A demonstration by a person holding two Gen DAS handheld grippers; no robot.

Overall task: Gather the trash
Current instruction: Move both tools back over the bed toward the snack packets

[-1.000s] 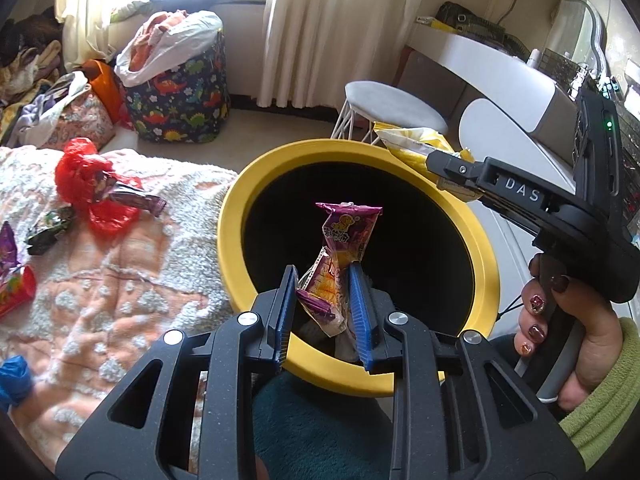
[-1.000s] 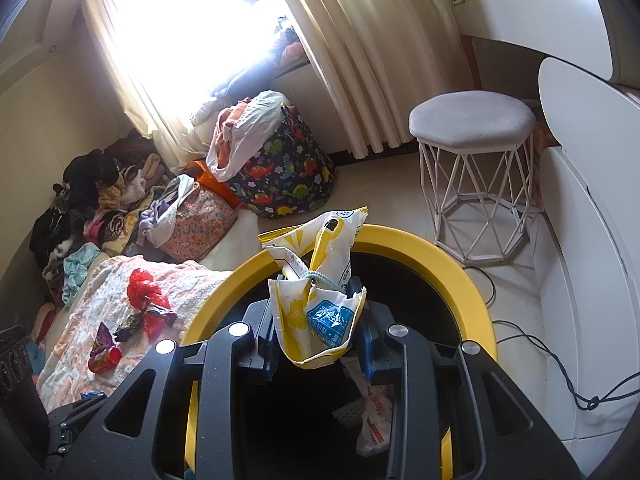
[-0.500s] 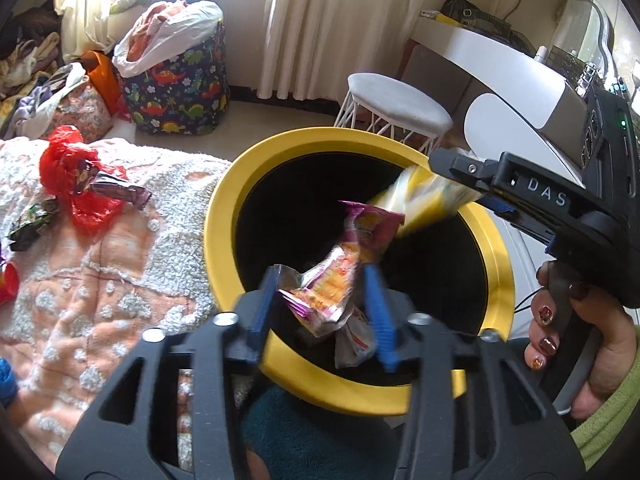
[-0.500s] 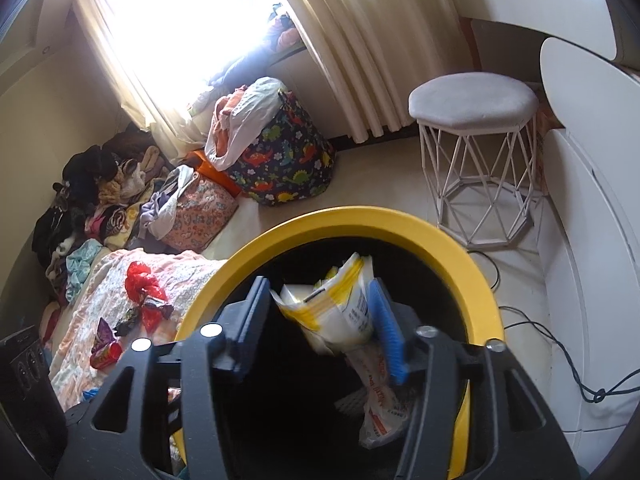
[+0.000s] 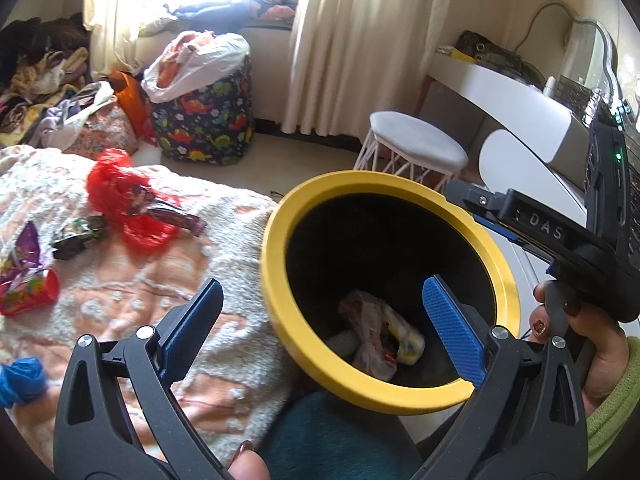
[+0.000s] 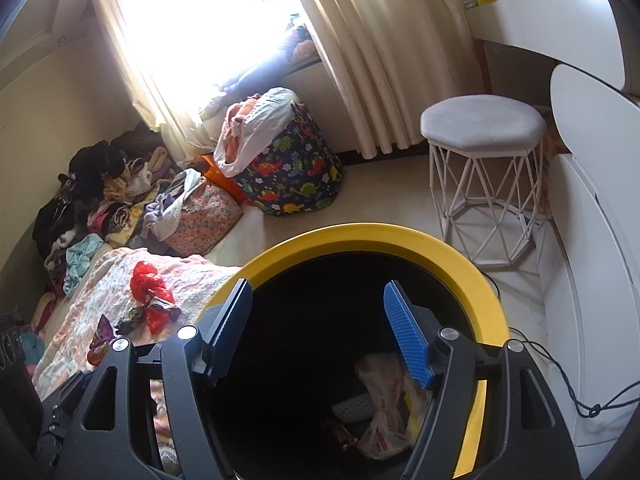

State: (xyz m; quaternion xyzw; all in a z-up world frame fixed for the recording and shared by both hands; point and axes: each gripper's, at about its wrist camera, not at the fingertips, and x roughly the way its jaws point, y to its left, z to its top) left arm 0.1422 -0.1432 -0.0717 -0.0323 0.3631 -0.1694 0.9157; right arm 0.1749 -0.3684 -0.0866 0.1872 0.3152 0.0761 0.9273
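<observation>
Now both grippers are spread, nothing between the pads. Left gripper [image 5: 320,312] has just been opening, jaws wide and empty, hanging over the near rim of the bin [image 5: 276,300]; left pad over the blanket [image 5: 132,292], right pad over the bin mouth. Right gripper [image 6: 320,328] has also just been opening, jaws apart and empty, pointing down into the same bin [image 6: 476,288]. Wrappers [image 5: 380,332] lie crumpled on the bin floor, clear of both grippers. More trash is on the blanket, well apart from the bin: red bag [image 5: 120,196] with a dark wrapper [image 5: 176,216] against it, purple wrapper [image 5: 28,248], red cup [image 5: 28,292], blue scrap [image 5: 20,376]. Right hand [image 5: 592,336] grips the right gripper's handle beside the bin. Stool [image 6: 484,132] stands on the floor behind the bin.
</observation>
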